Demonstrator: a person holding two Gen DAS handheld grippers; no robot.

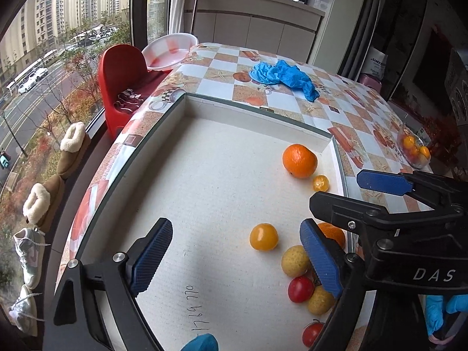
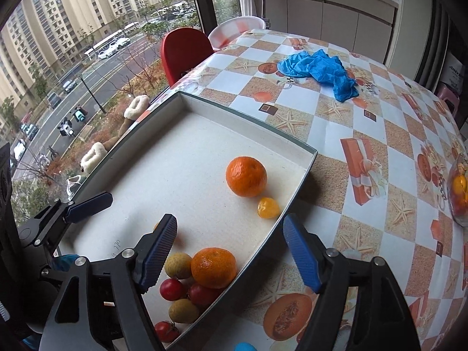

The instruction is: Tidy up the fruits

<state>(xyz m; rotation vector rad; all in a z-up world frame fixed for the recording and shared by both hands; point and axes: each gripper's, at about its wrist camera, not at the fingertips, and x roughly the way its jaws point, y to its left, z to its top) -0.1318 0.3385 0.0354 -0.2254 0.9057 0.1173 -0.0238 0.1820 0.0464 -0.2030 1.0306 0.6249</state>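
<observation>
Both hand-held grippers, left (image 1: 237, 259) and right (image 2: 231, 253), are held spread and empty above the tray (image 2: 248, 128) on the tabletop (image 2: 336, 117). Oranges (image 2: 246, 176) and tomatoes (image 2: 172, 289) are scattered inside it.

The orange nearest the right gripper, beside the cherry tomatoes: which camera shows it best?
The right wrist view: the near orange sits whole and unobstructed against the tray wall, above the red tomatoes. In the left wrist view, only a sliver of it peeks out behind that gripper's own blue finger pad.
</observation>
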